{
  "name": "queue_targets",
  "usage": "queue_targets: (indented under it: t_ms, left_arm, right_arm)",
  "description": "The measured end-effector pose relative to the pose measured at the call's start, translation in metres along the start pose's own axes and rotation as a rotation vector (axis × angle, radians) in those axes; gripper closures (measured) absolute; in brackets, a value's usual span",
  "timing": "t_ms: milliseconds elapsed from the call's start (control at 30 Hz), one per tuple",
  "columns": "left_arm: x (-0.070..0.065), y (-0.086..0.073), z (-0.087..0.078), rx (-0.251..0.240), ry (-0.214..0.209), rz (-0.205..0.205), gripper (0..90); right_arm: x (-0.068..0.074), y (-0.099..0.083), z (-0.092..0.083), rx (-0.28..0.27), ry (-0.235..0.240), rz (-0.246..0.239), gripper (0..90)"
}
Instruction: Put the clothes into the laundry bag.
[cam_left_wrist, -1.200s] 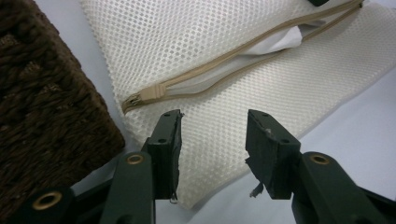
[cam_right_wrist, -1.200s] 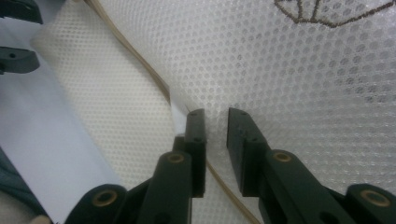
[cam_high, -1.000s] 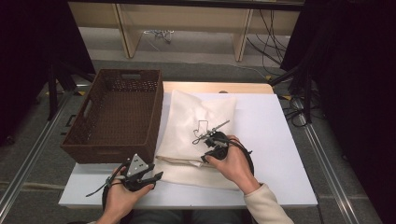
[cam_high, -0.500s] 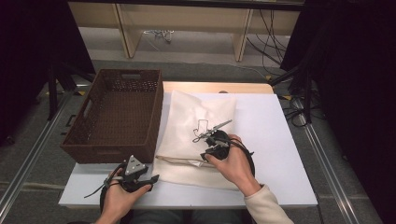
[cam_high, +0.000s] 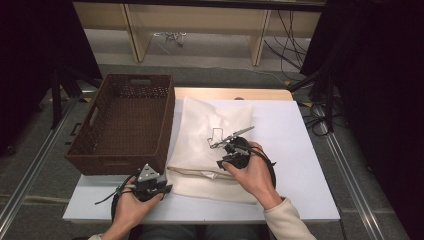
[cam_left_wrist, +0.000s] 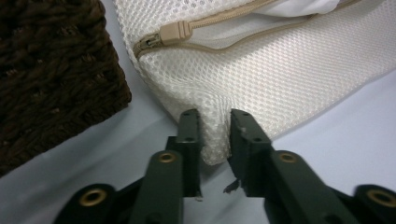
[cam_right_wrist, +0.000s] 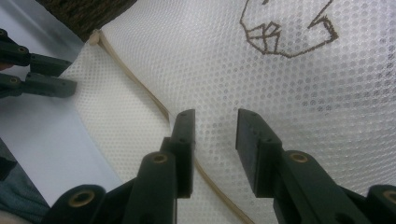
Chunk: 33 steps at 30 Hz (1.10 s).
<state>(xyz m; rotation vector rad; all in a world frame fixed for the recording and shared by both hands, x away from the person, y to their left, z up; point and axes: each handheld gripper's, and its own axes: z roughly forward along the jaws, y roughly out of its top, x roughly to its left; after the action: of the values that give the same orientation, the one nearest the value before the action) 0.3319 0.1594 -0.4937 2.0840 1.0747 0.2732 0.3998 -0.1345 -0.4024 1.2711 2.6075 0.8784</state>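
Observation:
A white mesh bag (cam_high: 210, 120) with a beige zipper lies flat in the middle of the white table (cam_high: 295, 150). My left gripper (cam_high: 166, 188) is at the bag's near left corner. In the left gripper view the gripper (cam_left_wrist: 215, 116) is shut on that corner of the bag (cam_left_wrist: 280, 70), with mesh bunched between the jaws. The zipper pull (cam_left_wrist: 175, 31) lies just beyond. My right gripper (cam_high: 225, 159) hovers over the bag's middle. It (cam_right_wrist: 215, 116) is open above the mesh (cam_right_wrist: 303, 93), and the zipper seam (cam_right_wrist: 140, 84) runs under its jaws.
A dark brown woven basket (cam_high: 117, 165) stands at the table's left, touching the bag's left edge; its corner (cam_left_wrist: 46, 70) is close to my left gripper. A brown line drawing (cam_right_wrist: 285, 32) is printed on the bag. Bare table stretches to the right.
My left gripper has edged slightly right onto the bag's corner. The right hand has barely moved.

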Motion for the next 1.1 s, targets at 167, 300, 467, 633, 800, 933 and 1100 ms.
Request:
queue_targets:
  t_ms: [167, 300, 467, 633, 800, 933, 1100]
  left_arm:
    - [-0.001, 0.003, 0.001, 0.003, -0.003, 0.017, 85.3]
    - [-0.008, 0.006, 0.002, -0.018, -0.01, 0.028, 85.8]
    - [-0.016, 0.01, 0.004, -0.029, -0.035, 0.049, 85.7]
    - [-0.028, 0.014, 0.009, -0.046, -0.067, 0.047, 85.2]
    - [-0.027, 0.012, 0.007, -0.045, -0.063, 0.058, 80.1]
    - [-0.022, 0.007, -0.002, -0.104, -0.047, 0.029, 56.5]
    - [-0.014, -0.001, -0.007, -0.141, -0.034, -0.035, 35.6]
  right_arm:
    - [-0.001, 0.0, -0.001, 0.004, -0.017, -0.004, 69.3]
    - [-0.002, 0.0, -0.001, 0.001, -0.015, -0.009, 69.6]
    - [-0.001, 0.0, -0.002, 0.002, -0.012, 0.002, 69.7]
    - [0.0, 0.0, -0.003, 0.013, -0.01, 0.005, 69.8]
    - [0.0, -0.001, -0.001, 0.004, 0.001, -0.005, 69.7]
    - [0.002, 0.0, 0.001, 0.006, 0.0, -0.011, 68.9]
    - [0.002, 0.002, -0.002, 0.0, 0.002, 0.014, 68.3]
